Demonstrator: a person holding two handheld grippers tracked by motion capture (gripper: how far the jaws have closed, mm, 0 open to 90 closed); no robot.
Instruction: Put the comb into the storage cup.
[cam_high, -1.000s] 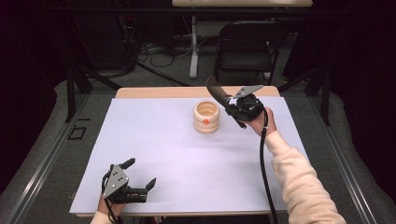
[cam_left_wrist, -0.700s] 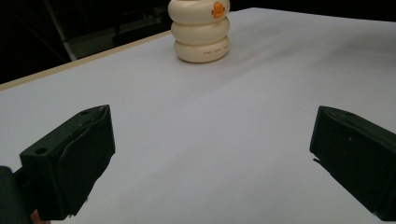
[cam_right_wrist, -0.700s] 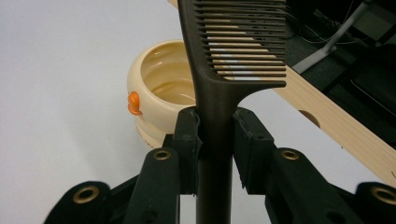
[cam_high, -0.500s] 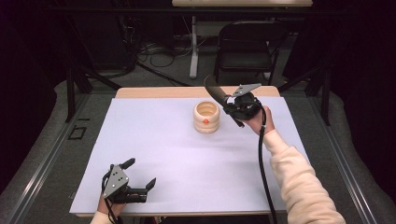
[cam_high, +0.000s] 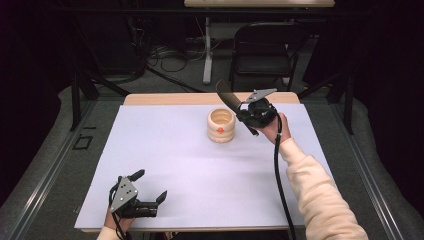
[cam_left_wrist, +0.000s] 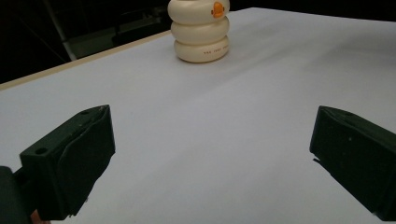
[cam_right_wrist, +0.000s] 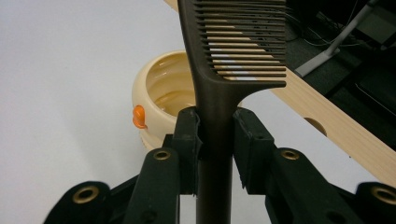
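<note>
— Over at two o'clock on the table, see that? The right gripper (cam_high: 241, 106) is clamped on a dark comb (cam_right_wrist: 223, 70), its two jaws pinching the handle just below the teeth.

— Why grab it so high up the handle?

— My guess is control: held close to the toothed end, the comb won't swing. It stands tilted, teeth up and away from the person, the handle's tail sticking out below the hand.

— And the cream pot beside it?

— That's a ribbed, ring-stacked holder (cam_high: 221, 125) with a small orange mark on its side, open at the top, sitting around one o'clock on the white table cover (cam_high: 190, 165). The comb hangs just to its right and above it, not touching. I'd judge the comb is meant to go in there, handle first, so it needs turning over or lowering at an angle.

— What's the other hand doing?

— Resting down at seven o'clock. The left gripper (cam_high: 150, 192) lies near the front edge with its jaws spread wide and nothing between them; from its own camera the holder (cam_left_wrist: 200, 29) stands well off across bare cover. Probably parked out of the way, though it could steady the holder, which looks light enough to tip if nudged.
</note>
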